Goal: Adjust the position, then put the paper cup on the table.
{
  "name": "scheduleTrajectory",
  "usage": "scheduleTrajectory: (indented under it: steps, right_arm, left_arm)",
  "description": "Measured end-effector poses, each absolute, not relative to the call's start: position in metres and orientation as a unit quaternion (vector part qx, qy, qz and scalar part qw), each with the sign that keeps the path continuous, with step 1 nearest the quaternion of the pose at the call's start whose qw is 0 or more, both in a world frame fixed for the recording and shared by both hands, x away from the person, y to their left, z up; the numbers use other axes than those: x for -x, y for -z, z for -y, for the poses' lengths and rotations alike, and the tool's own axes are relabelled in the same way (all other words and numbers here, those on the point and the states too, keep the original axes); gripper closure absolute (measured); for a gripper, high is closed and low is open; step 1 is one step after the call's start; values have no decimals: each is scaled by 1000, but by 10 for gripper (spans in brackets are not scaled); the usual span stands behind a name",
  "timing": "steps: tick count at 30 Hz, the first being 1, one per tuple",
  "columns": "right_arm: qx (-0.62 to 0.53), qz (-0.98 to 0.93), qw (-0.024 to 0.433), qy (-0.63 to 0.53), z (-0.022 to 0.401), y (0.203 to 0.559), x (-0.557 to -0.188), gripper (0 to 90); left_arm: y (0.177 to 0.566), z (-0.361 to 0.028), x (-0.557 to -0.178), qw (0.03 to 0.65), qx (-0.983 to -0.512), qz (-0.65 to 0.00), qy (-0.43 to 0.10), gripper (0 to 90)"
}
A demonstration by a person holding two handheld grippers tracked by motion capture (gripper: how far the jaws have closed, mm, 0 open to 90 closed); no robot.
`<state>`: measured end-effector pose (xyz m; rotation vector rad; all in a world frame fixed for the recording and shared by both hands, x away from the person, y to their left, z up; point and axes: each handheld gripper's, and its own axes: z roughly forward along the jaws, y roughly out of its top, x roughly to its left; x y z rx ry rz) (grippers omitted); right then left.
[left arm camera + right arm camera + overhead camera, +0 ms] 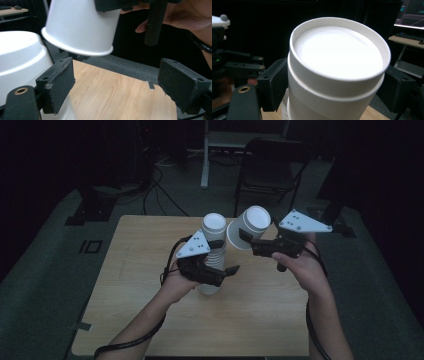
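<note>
Stack of white paper cups (214, 251) stands upside down near the middle of the table (140, 285), bases up. The ribbed look down its side comes from many nested rims.

1 loose cup (248, 227) hangs in the air just right of the stack's top, tilted, base toward the camera and mouth slanting down toward the stack. Judgement: it is either just pulled off the stack or about to be capped onto it; the tilt suits either.

Right gripper (246, 239) has the loose cup. In the right gripper view the jaws sit one on each side of a cup wall (337, 82), closed against it. That view also shows a 2nd rim just below the top one, so the grip may hold 2 nested cups, not 1; cannot tell.

Left gripper (220, 275) sits low at the stack. In the left gripper view its jaws stand wide apart, holding nothing: the near pad (58, 82) lies beside the stack's white wall (20, 57), the far pad (182, 85) over bare wood. Judgement: it is placed to steady the stack while the other hand works.

No brand, print or writing readable on the cups. Behind the table, a dark chair (272, 167).
</note>
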<state>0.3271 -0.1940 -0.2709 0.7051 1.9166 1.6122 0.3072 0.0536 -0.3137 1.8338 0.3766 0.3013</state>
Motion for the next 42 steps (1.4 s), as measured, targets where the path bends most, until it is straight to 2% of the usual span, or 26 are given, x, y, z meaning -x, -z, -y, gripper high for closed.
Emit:
scheduleTrajectory:
  steps: [20,36,41,42]
  right_arm:
    - [-295,-720,255,-574,227,336,-307,194]
    - [-305,-725,237,-571,231,366,-295,194]
    - [-304,-727,235,-569,231,369,-292,193]
    - [-302,-727,235,-569,231,370,-292,193]
  left_arm:
    - [374,-22,-298,573,-796,-183,-72,151]
    - [406,-12,-304,573,-787,-225,-40,152]
    - [409,-8,-306,576,-784,-229,-34,168]
    - [409,-7,-307,577,-783,-229,-30,219]
